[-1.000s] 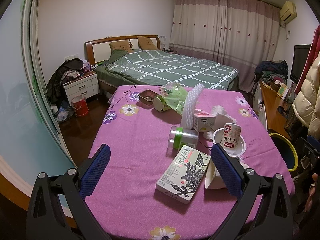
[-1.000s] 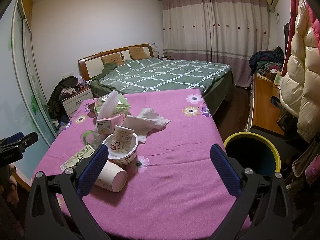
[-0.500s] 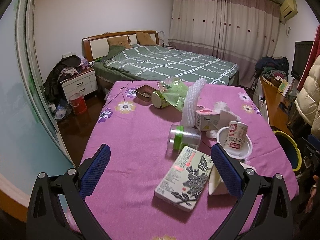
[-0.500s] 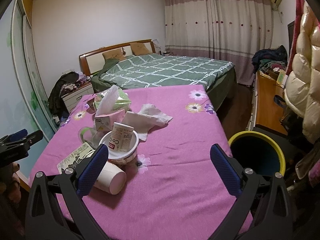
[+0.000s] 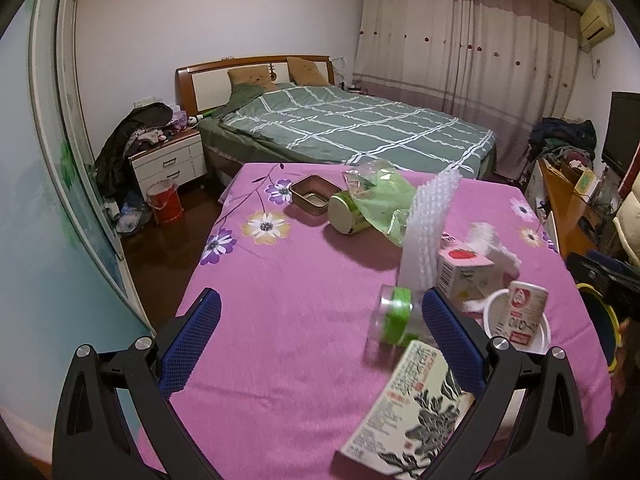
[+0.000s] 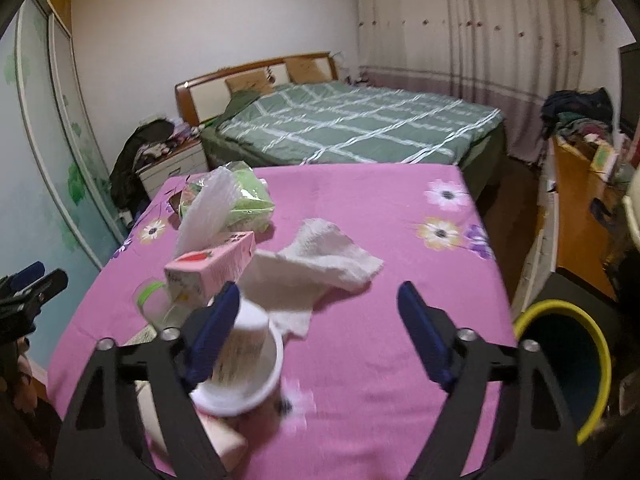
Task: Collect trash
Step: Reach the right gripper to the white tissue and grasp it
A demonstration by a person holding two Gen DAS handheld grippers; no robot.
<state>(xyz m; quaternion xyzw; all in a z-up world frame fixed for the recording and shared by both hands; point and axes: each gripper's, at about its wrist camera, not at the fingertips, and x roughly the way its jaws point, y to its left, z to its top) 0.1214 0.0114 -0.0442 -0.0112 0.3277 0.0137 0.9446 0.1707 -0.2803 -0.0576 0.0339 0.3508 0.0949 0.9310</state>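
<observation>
Right gripper (image 6: 320, 334) is closing on nothing yet, so centre it over the crumpled tissue (image 6: 320, 264) first; left gripper (image 5: 320, 340) hangs released, empty.

A bottle (image 6: 250, 340) is stood in a bowl (image 6: 244, 392) on the table (image 6: 380, 200), with a carton (image 6: 212, 264) just behind and a tissue (image 6: 320, 260) to the right. A bin (image 6: 560, 364) is placed beside the table's right edge, and a bed (image 6: 352, 124) is set behind the table.

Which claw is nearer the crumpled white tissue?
Right. The right claw is open, jaws closing, with the crumpled white tissue just ahead between its fingers, untouched. The left claw is open further off, the tissue beyond its right finger, past the pink carton.
</observation>
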